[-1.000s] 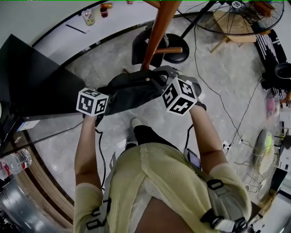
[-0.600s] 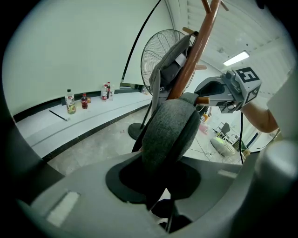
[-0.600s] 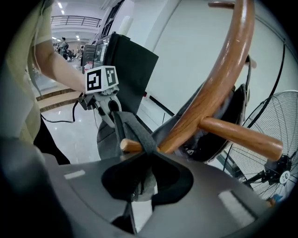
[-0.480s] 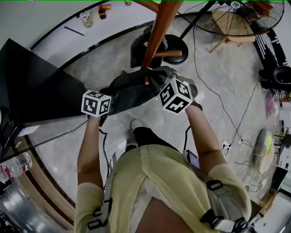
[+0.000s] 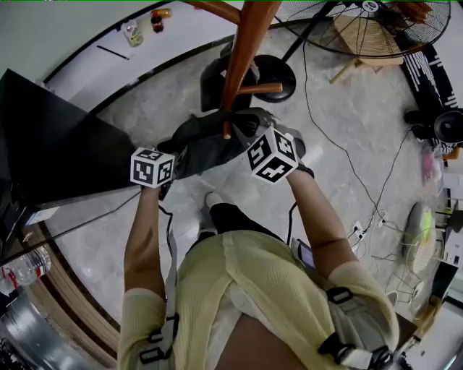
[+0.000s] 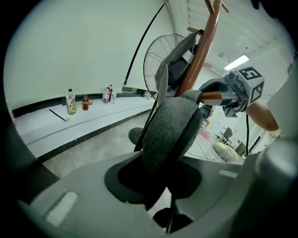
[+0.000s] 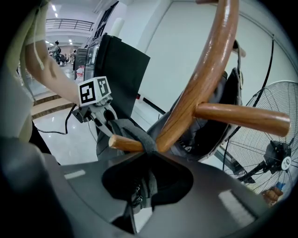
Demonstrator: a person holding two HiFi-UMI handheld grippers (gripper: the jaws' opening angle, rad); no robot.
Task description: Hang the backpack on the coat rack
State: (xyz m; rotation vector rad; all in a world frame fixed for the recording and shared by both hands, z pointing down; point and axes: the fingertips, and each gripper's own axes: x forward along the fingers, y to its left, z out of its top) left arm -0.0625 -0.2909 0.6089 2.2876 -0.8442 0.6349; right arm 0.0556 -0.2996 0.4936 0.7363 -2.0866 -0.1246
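Observation:
The dark grey backpack (image 5: 206,144) hangs against the wooden coat rack pole (image 5: 246,50), between both grippers. One of its straps (image 7: 139,137) lies looped over a short wooden peg (image 7: 122,143) and runs down into my right gripper (image 7: 139,195), which is shut on it. My left gripper (image 6: 160,195) has a thick padded shoulder strap (image 6: 172,130) between its jaws, which are opening. From above, the left gripper (image 5: 168,172) sits at the pack's left end. The right gripper (image 5: 257,141) is at its right end, next to the peg (image 5: 226,124).
The rack's round black base (image 5: 271,76) stands on the tiled floor. A large floor fan (image 5: 362,22) is at the back right, with cables (image 5: 347,159) trailing across the floor. A black panel (image 5: 51,137) stands at the left. Bottles (image 6: 71,102) line the wall ledge.
Both grippers have drifted slightly with the backpack, and it has sunk a little against the pole. The right gripper's cube has rolled somewhat.

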